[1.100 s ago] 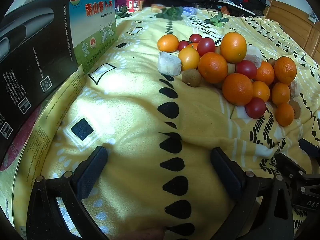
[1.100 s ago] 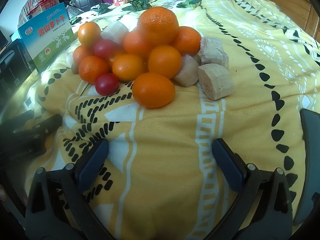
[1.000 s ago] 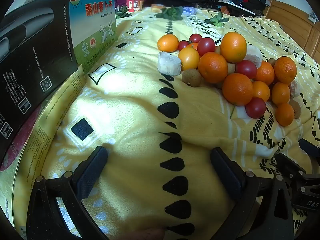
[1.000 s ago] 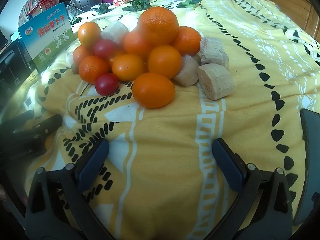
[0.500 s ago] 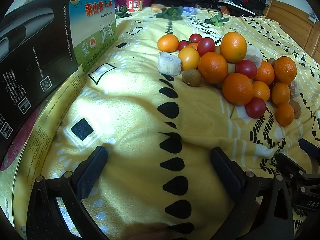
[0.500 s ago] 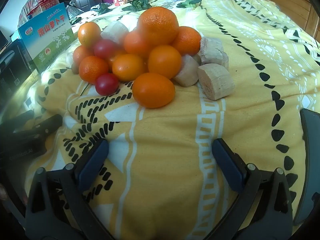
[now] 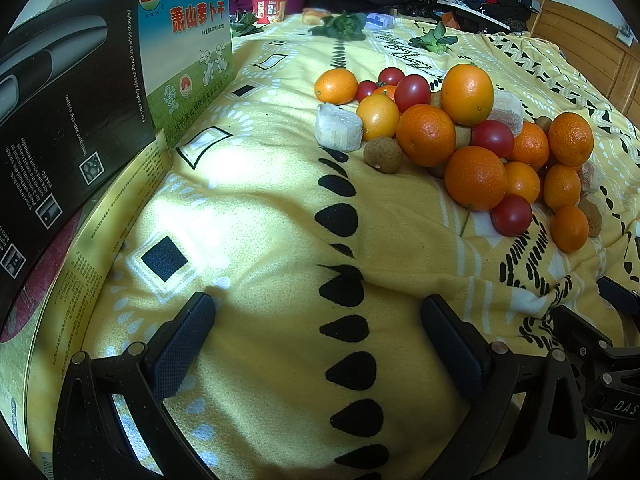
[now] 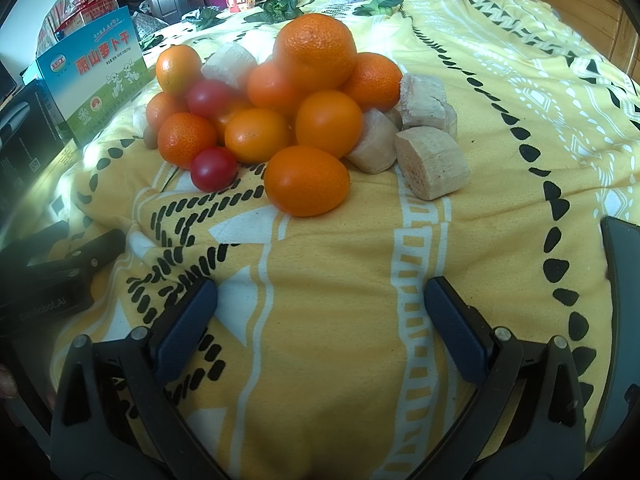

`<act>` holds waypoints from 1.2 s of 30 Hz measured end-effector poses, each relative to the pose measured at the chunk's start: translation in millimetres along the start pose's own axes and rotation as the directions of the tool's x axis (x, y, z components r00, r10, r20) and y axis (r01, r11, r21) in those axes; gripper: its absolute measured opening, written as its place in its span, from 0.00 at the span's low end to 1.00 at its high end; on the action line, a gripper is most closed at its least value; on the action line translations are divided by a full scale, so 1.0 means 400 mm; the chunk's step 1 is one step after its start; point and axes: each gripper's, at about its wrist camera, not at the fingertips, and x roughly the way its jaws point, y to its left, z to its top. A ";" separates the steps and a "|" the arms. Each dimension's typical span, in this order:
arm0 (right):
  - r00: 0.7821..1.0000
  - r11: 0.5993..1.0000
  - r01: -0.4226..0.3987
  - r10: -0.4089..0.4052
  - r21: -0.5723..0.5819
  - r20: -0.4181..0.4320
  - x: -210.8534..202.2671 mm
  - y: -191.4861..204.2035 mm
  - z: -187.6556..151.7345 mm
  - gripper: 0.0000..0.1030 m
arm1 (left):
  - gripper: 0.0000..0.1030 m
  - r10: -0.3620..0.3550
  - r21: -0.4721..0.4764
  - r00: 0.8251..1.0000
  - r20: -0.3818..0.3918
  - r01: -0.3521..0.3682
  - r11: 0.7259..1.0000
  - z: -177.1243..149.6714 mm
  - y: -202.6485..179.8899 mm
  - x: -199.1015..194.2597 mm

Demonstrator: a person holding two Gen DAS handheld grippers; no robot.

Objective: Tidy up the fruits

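A heap of fruit (image 7: 452, 136) lies on a yellow patterned blanket (image 7: 260, 220): several oranges, red cherry tomatoes, small brown round fruits and pale cut chunks. In the right wrist view the heap (image 8: 288, 120) is straight ahead, with an orange (image 8: 306, 186) nearest and pale chunks (image 8: 430, 166) to its right. My left gripper (image 7: 316, 332) is open and empty, low over the blanket, with the heap ahead to the right. My right gripper (image 8: 320, 308) is open and empty, short of the heap.
A black box (image 7: 60, 112) and a blue-green carton (image 7: 188, 40) stand at the left on a flat gold box (image 7: 92, 240). Green leaves (image 7: 340, 26) and a red cup (image 7: 272, 10) lie at the far end. A dark phone (image 8: 618, 320) lies at the right.
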 end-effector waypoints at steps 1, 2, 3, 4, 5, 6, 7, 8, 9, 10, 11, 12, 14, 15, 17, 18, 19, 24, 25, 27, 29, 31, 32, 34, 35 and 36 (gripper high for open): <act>1.000 1.000 0.000 0.000 0.000 0.000 0.000 0.000 0.000 1.00 | 1.00 0.000 0.000 1.000 0.000 0.000 1.000 0.000 0.000 0.000; 1.000 1.000 0.000 0.000 0.000 0.000 0.000 0.000 0.000 1.00 | 1.00 0.000 0.000 1.000 0.000 0.000 1.000 0.000 0.000 0.000; 1.000 1.000 0.000 0.000 0.000 0.000 0.000 0.000 0.000 1.00 | 1.00 0.000 0.000 1.000 0.000 0.000 1.000 0.000 0.000 0.000; 1.000 1.000 0.000 0.000 0.000 0.000 0.000 0.000 0.000 1.00 | 1.00 0.000 0.000 1.000 0.000 0.000 1.000 0.000 0.000 0.000; 1.000 1.000 -0.001 0.001 0.000 0.000 0.000 0.000 0.000 1.00 | 1.00 0.000 0.000 1.000 0.000 0.000 1.000 0.000 0.000 0.000; 1.000 1.000 -0.001 0.001 0.001 0.000 0.000 0.000 0.000 1.00 | 1.00 0.000 0.000 1.000 0.000 0.000 1.000 0.000 0.000 0.000; 1.000 1.000 -0.001 0.001 0.000 0.000 0.000 0.000 0.000 1.00 | 1.00 0.000 0.000 1.000 0.000 0.000 1.000 0.000 0.000 0.000; 1.000 1.000 0.000 0.000 0.000 0.000 0.000 0.000 0.000 1.00 | 1.00 0.000 0.000 1.000 0.000 0.000 1.000 0.000 0.000 0.000; 1.000 1.000 -0.001 0.001 0.001 0.000 0.000 0.000 0.000 1.00 | 1.00 0.000 0.000 1.000 0.000 0.000 1.000 0.000 0.000 0.000; 1.000 1.000 -0.001 0.001 0.001 0.000 0.000 0.000 0.000 1.00 | 1.00 0.000 0.000 1.000 0.000 0.000 1.000 0.000 0.000 0.000; 1.000 1.000 -0.001 0.001 0.001 0.000 0.000 0.000 0.000 1.00 | 1.00 0.000 0.000 1.000 0.000 0.000 1.000 0.000 0.000 0.000; 1.000 1.000 -0.002 0.002 0.001 0.000 0.000 0.000 0.000 1.00 | 1.00 0.000 0.000 1.000 0.000 0.000 1.000 0.000 0.000 0.000; 1.000 1.000 -0.001 0.001 0.001 0.000 0.000 0.000 0.000 1.00 | 1.00 0.000 0.000 1.000 0.000 0.000 1.000 0.000 0.000 0.000; 1.000 1.000 -0.001 0.001 0.001 0.000 0.000 0.000 0.000 1.00 | 1.00 0.000 0.000 1.000 0.000 0.000 1.000 0.000 0.000 0.000; 1.000 1.000 -0.002 0.002 0.001 0.001 0.000 0.000 0.000 1.00 | 1.00 0.000 0.000 1.000 0.000 0.000 1.000 0.000 0.000 0.000; 1.000 1.000 -0.002 0.002 0.001 0.000 0.000 0.000 0.000 1.00 | 1.00 0.000 0.000 1.000 0.000 0.000 1.000 0.000 0.000 0.000; 1.000 1.000 -0.002 0.002 0.001 0.000 0.000 0.000 0.000 1.00 | 1.00 -0.001 0.000 1.000 0.000 0.001 1.000 0.000 0.000 0.000; 1.000 1.000 -0.002 0.002 0.001 0.000 0.000 0.000 0.000 1.00 | 1.00 -0.001 -0.001 1.000 0.000 0.001 1.000 0.000 0.000 0.000; 1.000 1.000 -0.002 0.002 0.002 0.001 0.000 0.000 0.000 1.00 | 1.00 -0.001 -0.001 1.000 0.000 0.001 1.000 0.000 0.001 0.000; 1.000 1.000 -0.002 0.002 0.002 0.000 0.000 0.000 0.000 1.00 | 1.00 -0.001 -0.001 1.000 0.000 0.001 1.000 0.000 0.001 0.000; 1.000 1.000 -0.003 0.003 0.002 0.001 0.000 0.000 0.000 1.00 | 1.00 -0.001 -0.001 1.000 0.000 0.001 1.000 0.000 0.001 0.000; 1.000 1.000 -0.002 0.002 0.001 0.000 0.000 0.000 0.000 1.00 | 1.00 -0.001 0.000 1.000 0.000 0.001 1.000 0.000 0.000 0.000; 1.000 1.000 -0.002 0.002 0.002 0.000 0.000 0.000 0.000 1.00 | 1.00 -0.001 -0.001 1.000 0.000 0.001 1.000 0.000 0.001 0.000; 1.000 1.000 0.001 -0.001 0.000 -0.002 -0.002 0.001 0.000 1.00 | 1.00 -0.001 0.000 1.000 -0.001 0.001 1.000 0.000 0.000 0.000; 1.000 1.000 0.005 -0.005 -0.002 -0.007 -0.005 0.003 0.001 1.00 | 1.00 -0.002 0.001 1.000 -0.001 0.002 1.000 0.000 0.000 -0.001; 1.000 1.000 0.004 -0.004 -0.004 -0.012 -0.011 0.004 0.001 1.00 | 1.00 -0.002 0.003 1.000 -0.002 0.002 1.000 0.000 0.000 -0.001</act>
